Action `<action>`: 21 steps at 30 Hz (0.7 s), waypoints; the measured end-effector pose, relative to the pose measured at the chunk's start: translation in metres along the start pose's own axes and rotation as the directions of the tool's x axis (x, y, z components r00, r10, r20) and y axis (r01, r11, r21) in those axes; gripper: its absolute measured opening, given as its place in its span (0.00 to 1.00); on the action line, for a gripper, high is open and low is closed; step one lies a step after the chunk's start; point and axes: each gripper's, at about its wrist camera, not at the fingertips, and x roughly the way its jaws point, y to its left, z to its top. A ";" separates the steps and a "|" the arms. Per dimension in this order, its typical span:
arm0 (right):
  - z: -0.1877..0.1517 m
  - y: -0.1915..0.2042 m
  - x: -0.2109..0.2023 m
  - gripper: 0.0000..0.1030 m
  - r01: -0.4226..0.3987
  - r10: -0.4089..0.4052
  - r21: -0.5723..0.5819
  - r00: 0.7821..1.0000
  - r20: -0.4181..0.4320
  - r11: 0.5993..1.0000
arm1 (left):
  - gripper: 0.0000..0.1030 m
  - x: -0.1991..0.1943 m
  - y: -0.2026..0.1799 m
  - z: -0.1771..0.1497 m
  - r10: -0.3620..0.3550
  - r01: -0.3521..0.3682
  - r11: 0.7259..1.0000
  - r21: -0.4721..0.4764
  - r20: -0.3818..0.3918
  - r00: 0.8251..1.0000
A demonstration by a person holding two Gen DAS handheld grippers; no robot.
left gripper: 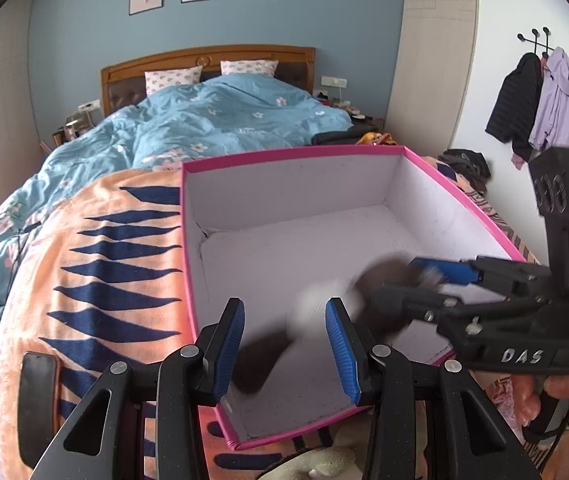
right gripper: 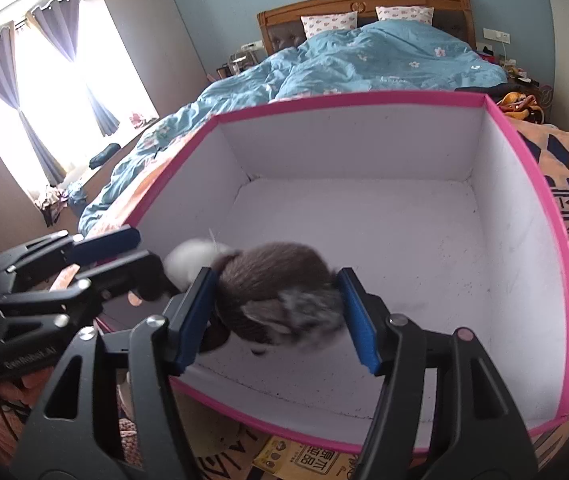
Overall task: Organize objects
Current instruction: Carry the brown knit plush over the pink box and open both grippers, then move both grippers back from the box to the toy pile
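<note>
Currently in play: a brown-and-white plush toy (right gripper: pixel 276 292), blurred in both views, hanging over the near part of a pink-rimmed box (right gripper: pixel 344 104).
Box: open-topped, white inside with nothing else in it, sitting on an orange-and-navy blanket (left gripper: pixel 84 260) at the foot of a bed with a blue duvet (left gripper: pixel 224 120).
Right hand-held gripper (right gripper: pixel 276 274): jaws at a middling width with the toy's brown body filling the gap. The fur meets both pads in its own view, but the blur hides whether they actually pinch it.
Left hand-held gripper (left gripper: pixel 284 306): jaws at their narrowest, nothing visibly pinched. It hovers over the box's near-left corner.
Key relation: the toy is directly ahead of and between the right gripper's fingers, so the right hand is the nearer one. The toy's long axis runs roughly from pad to pad, its white end poking out towards the left gripper's tips.
Likely step: dropping the toy into the box.
Next move calls for: spreading the right jaws so that the toy lands on the box floor inside the near wall.
</note>
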 end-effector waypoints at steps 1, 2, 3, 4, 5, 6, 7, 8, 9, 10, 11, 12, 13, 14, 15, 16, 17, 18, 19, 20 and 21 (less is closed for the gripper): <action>-0.001 0.001 0.002 0.63 0.004 -0.004 -0.004 1.000 -0.003 1.000 | 0.42 -0.002 0.000 -0.001 0.003 -0.003 1.000 -0.001 0.006 1.000; -0.002 0.001 0.001 0.63 0.014 -0.014 -0.010 1.000 -0.001 1.000 | 0.44 -0.004 0.001 -0.001 0.003 -0.003 1.000 -0.003 0.013 1.000; -0.002 0.001 0.000 0.63 0.021 -0.021 -0.010 1.000 0.004 1.000 | 0.44 -0.006 0.002 -0.003 0.005 -0.005 1.000 -0.007 0.021 1.000; -0.002 -0.001 -0.003 0.63 0.019 -0.019 -0.005 1.000 0.007 1.000 | 0.46 -0.010 0.001 -0.004 0.007 -0.007 1.000 -0.006 0.030 1.000; -0.002 -0.002 -0.005 0.63 0.014 -0.014 0.000 1.000 0.011 1.000 | 0.51 -0.013 0.000 -0.006 0.007 -0.007 1.000 -0.003 0.039 0.999; -0.002 -0.002 -0.009 0.63 0.013 -0.013 0.002 1.000 0.021 1.000 | 0.54 -0.018 -0.001 -0.008 0.004 -0.004 1.000 -0.002 0.055 0.998; -0.003 -0.002 -0.015 0.63 0.016 -0.016 0.001 0.999 0.036 1.000 | 0.60 -0.021 -0.001 -0.010 0.004 -0.004 1.000 -0.002 0.065 0.998; -0.004 -0.002 -0.021 0.63 0.012 -0.012 0.000 0.999 0.044 1.000 | 0.64 -0.028 -0.003 -0.013 0.004 -0.004 1.000 0.001 0.086 0.996; -0.006 -0.001 -0.027 0.63 0.000 0.000 0.001 0.999 0.053 1.000 | 0.66 -0.034 -0.004 -0.015 -0.006 0.005 1.000 0.005 0.105 0.995; -0.008 0.001 -0.035 0.63 -0.010 0.010 -0.004 0.998 0.064 1.000 | 0.70 -0.038 -0.005 -0.017 -0.017 0.016 1.000 0.008 0.117 0.993; -0.011 0.004 -0.043 0.63 -0.015 0.016 -0.014 0.997 0.077 1.000 | 0.77 -0.045 -0.006 -0.020 -0.026 0.025 1.000 0.011 0.135 0.990; -0.015 0.006 -0.051 0.63 -0.018 0.020 -0.025 0.996 0.092 1.000 | 0.79 -0.050 -0.007 -0.022 -0.030 0.029 1.000 0.013 0.151 0.988; -0.020 0.010 -0.061 0.63 -0.027 0.031 -0.037 0.994 0.106 0.999 | 0.82 -0.055 -0.008 -0.023 -0.035 0.033 0.999 0.018 0.166 0.986; -0.025 0.013 -0.069 0.63 -0.035 0.040 -0.051 0.993 0.113 0.998 | 0.83 -0.061 -0.009 -0.027 -0.043 0.040 0.999 0.023 0.181 0.983; -0.031 0.016 -0.077 0.63 -0.040 0.047 -0.066 0.992 0.120 0.997 | 0.84 -0.065 -0.009 -0.030 -0.050 0.047 0.999 0.025 0.189 0.981; -0.039 0.020 -0.086 0.63 -0.045 0.055 -0.082 0.991 0.126 0.996 | 0.86 -0.069 -0.009 -0.033 -0.062 0.058 0.998 0.025 0.196 0.979; -0.046 0.023 -0.091 0.63 -0.053 0.065 -0.094 0.990 0.126 0.994 | 0.87 -0.073 -0.010 -0.036 -0.076 0.073 0.997 0.025 0.204 0.976; -0.055 0.026 -0.099 0.63 -0.068 0.081 -0.108 0.989 0.127 0.992 | 0.87 -0.077 -0.010 -0.040 -0.085 0.082 0.996 0.025 0.209 0.974; -0.064 0.029 -0.104 0.63 -0.082 0.096 -0.114 0.987 0.126 0.990 | 0.87 -0.080 -0.010 -0.044 -0.089 0.086 0.996 0.025 0.213 0.973; -0.071 0.030 -0.108 0.63 -0.097 0.111 -0.118 0.987 0.119 0.988 | 0.87 -0.083 -0.009 -0.047 -0.100 0.097 0.995 0.023 0.218 0.971; -0.078 0.032 -0.111 0.63 -0.112 0.126 -0.123 0.986 0.110 0.986 | 0.87 -0.085 -0.008 -0.052 -0.117 0.115 0.993 0.020 0.219 0.969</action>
